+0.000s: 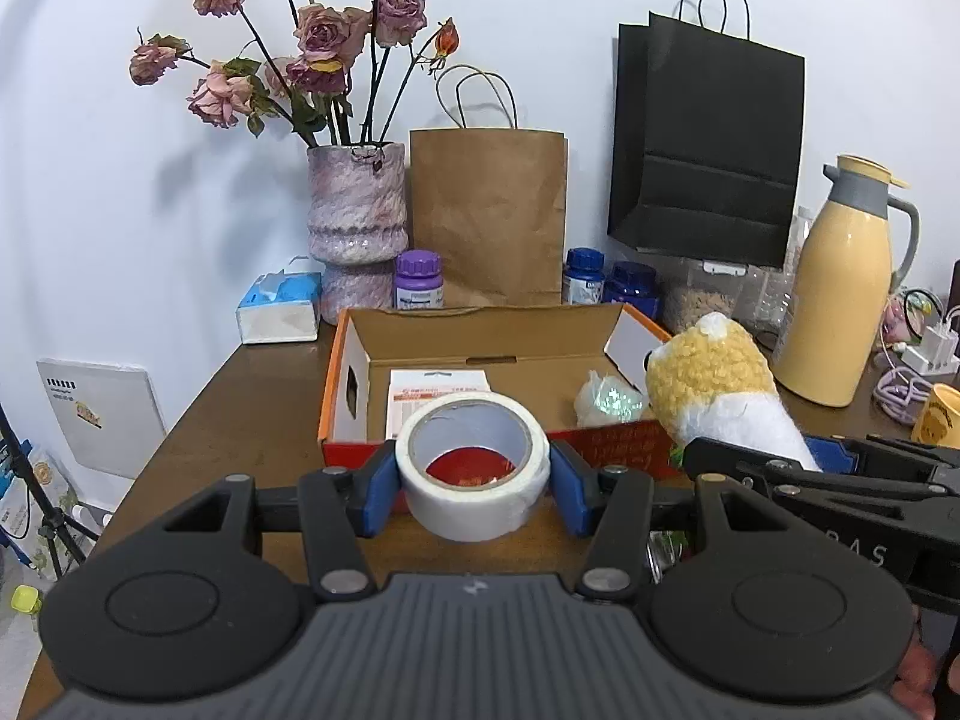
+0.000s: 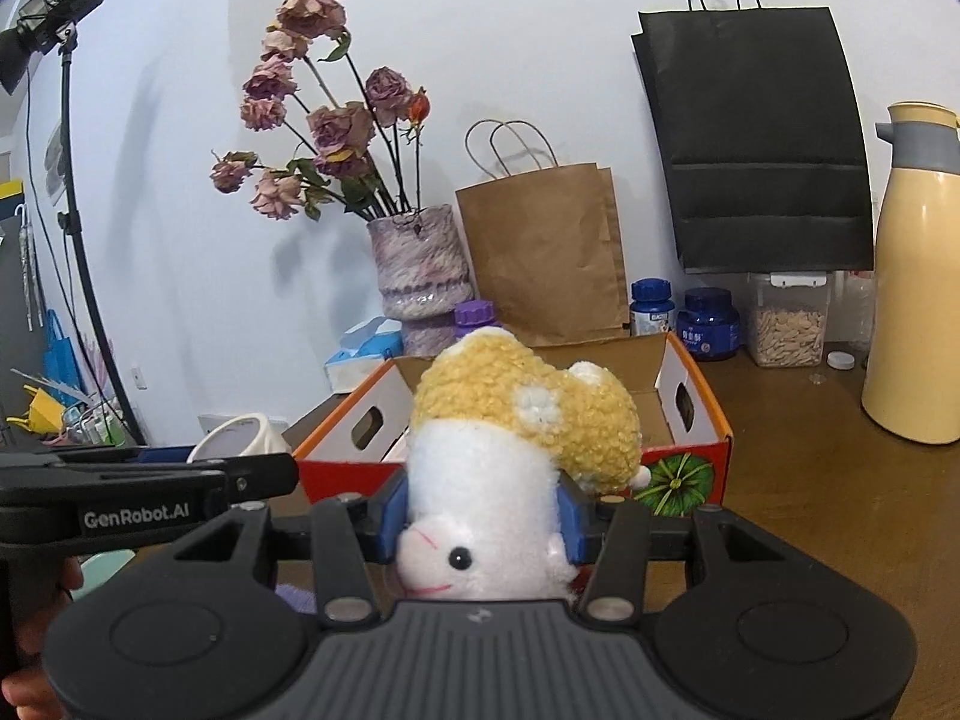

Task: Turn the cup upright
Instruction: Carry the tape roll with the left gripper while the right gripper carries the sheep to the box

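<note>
Both grippers are loaded, and neither load is a cup. On the left, the left gripper [image 1: 474,483] has its jaws partly apart, pads pressed on a roll of white tape [image 1: 474,462] held above the table in front of the open cardboard box [image 1: 420,324], likely bound for it. Beside it, the right gripper [image 2: 483,519] squeezes a plush toy [image 2: 510,450], jaws narrowed onto its soft body. "GenRobot.AI" reads on the left gripper's arm. Far right, a yellow mug [image 1: 936,417] stands at the table edge, seemingly already upright.
</note>
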### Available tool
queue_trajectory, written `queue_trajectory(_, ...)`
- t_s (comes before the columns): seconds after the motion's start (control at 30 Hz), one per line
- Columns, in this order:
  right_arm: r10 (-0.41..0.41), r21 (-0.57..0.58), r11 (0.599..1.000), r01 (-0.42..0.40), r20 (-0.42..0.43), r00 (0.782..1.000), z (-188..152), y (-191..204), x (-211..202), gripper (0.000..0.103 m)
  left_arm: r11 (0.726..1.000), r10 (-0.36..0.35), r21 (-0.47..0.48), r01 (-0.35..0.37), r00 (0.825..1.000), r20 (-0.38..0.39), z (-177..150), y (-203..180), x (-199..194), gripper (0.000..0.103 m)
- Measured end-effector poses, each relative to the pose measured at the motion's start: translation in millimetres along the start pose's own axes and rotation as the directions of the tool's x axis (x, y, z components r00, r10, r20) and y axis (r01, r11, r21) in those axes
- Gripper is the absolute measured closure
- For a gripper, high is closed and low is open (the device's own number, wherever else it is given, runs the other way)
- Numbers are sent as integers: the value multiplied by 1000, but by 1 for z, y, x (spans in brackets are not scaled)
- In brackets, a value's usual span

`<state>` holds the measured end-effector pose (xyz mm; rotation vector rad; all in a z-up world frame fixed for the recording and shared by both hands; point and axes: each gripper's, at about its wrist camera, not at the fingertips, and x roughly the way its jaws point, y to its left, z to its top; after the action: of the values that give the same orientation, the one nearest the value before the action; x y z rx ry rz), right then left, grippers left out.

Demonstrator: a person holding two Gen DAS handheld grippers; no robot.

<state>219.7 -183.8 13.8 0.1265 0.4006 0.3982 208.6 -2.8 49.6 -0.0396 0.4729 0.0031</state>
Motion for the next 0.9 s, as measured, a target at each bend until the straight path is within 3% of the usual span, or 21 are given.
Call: queue_trajectory(0.9, -53, -50, 997, 53, 8, 999, 68, -23, 99, 56, 995, 2, -95, 0, 1000, 26, 71, 3, 97, 49)
